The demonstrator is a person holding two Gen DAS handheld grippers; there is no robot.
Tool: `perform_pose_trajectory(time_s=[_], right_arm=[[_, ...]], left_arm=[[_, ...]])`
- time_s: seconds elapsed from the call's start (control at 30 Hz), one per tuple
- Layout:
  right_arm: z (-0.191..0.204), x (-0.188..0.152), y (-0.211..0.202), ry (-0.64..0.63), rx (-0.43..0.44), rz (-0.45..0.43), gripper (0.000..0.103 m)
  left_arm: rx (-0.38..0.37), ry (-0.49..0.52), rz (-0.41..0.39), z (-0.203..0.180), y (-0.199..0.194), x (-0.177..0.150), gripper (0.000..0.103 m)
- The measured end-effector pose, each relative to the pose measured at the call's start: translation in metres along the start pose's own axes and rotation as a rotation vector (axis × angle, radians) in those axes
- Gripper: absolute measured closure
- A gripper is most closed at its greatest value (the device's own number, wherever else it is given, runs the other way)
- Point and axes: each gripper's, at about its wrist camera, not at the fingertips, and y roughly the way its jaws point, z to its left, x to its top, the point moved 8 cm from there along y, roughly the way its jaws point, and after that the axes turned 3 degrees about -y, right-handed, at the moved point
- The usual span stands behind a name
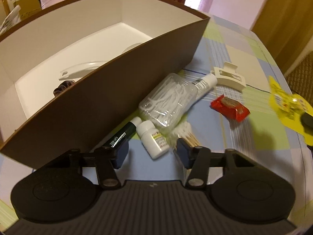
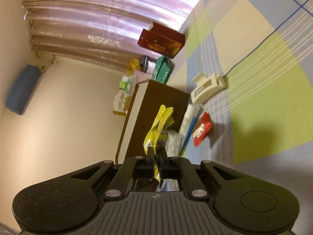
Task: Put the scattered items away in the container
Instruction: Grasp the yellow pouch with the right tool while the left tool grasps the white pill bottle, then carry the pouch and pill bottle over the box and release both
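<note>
Yellow packet (image 2: 158,131) is pinched in the tightly closed right gripper (image 2: 156,160), tilted sideways near the brown box (image 1: 109,90), while the left gripper (image 1: 151,152) gapes around a white bottle (image 1: 153,141) beside floss picks (image 1: 168,101).

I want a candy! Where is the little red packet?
In the left wrist view the red packet lies on the checked tablecloth, right of the clear tub of floss picks and just below the cream hair clip.
</note>
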Motion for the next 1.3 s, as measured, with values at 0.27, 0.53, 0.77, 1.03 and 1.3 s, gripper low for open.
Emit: perform_pose_trajectory(time_s=[0.27, 0.53, 0.77, 1.03, 1.3], right_arm=[[-0.004, 0.008, 0.005, 0.001, -0.003, -0.004, 0.096], [-0.002, 0.007, 0.009, 0.003, 0.010, 0.015, 0.096], [0.000, 0.006, 0.015, 0.009, 0.028, 0.026, 0.096], [0.005, 0.006, 0.024, 0.012, 0.045, 0.046, 0.096], [0.019, 0.009, 0.036, 0.000, 0.085, 0.059, 0.096]], left_arm=[[0.021, 0.011, 0.023, -0.005, 0.018, 0.007, 0.069], [0.028, 0.029, 0.038, -0.003, 0.026, 0.006, 0.072], [0.019, 0.035, 0.038, 0.005, 0.017, 0.001, 0.080], [-0.009, 0.061, 0.011, 0.011, -0.020, -0.009, 0.080], [-0.053, 0.116, -0.083, 0.003, -0.072, 0.011, 0.080]])
